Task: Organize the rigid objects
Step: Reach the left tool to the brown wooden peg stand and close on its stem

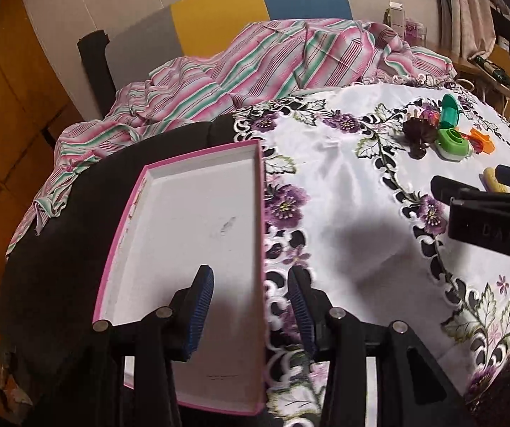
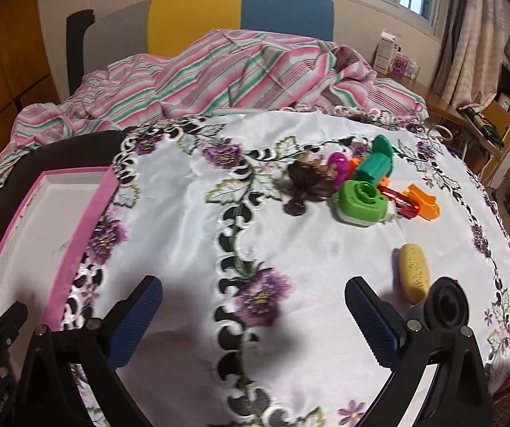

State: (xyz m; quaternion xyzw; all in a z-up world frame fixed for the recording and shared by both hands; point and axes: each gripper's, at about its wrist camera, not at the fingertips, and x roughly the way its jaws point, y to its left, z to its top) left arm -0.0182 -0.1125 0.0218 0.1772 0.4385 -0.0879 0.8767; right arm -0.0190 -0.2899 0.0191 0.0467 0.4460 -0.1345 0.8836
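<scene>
A shallow white box with a pink rim (image 1: 198, 220) lies on the table's left side; it also shows in the right wrist view (image 2: 52, 227). My left gripper (image 1: 251, 315) is open and empty, its jaws astride the box's right wall. A cluster of small toys lies far right: a green round piece (image 2: 361, 201), a teal piece (image 2: 376, 167), a dark brown figure (image 2: 304, 185), an orange piece (image 2: 424, 203) and a magenta bit (image 2: 338, 165). A yellow oval piece (image 2: 414, 272) lies nearer. My right gripper (image 2: 255, 315) is open and empty above the cloth, left of the yellow piece.
A white tablecloth with purple flowers (image 2: 255, 249) covers the table. A striped pink and green sheet (image 2: 219, 74) is bunched behind it, with a yellow and blue headboard (image 2: 240, 10). A black round part (image 2: 445, 302) sits by my right finger. A wooden shelf (image 2: 486, 121) stands at the far right.
</scene>
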